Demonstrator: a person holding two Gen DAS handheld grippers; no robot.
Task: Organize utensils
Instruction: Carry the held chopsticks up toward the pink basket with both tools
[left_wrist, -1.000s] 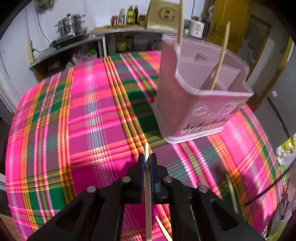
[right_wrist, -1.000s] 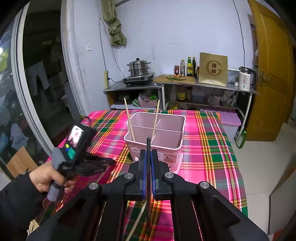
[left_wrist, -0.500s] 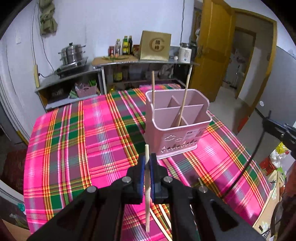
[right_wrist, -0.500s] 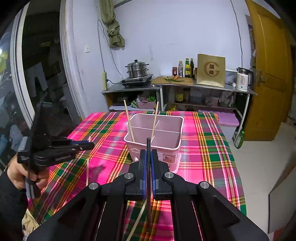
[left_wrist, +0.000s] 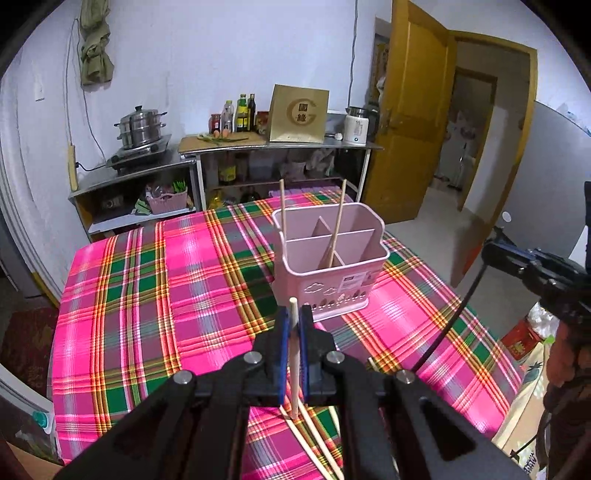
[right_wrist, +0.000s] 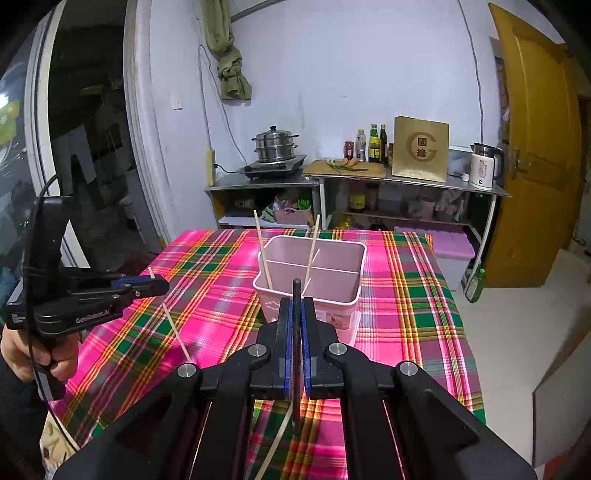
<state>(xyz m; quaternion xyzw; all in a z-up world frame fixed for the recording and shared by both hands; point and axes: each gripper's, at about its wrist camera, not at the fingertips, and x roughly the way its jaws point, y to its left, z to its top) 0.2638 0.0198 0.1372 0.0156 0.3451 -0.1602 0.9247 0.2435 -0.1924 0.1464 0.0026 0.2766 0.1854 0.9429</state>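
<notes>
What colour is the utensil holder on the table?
Pale pink: the utensil holder shows best in the left wrist view.

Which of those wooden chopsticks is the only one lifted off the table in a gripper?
The pale chopstick clamped upright in the left gripper. Two others stand in the pink holder; the rest lie on the tablecloth.

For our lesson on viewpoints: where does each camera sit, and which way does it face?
Left wrist: on the left gripper, shut on a chopstick, facing the pink utensil holder; right gripper at right edge.
Right wrist: on the right gripper, shut on a dark stick, facing the holder; left gripper and hand show.
Shared: holder, plaid tablecloth.
</notes>
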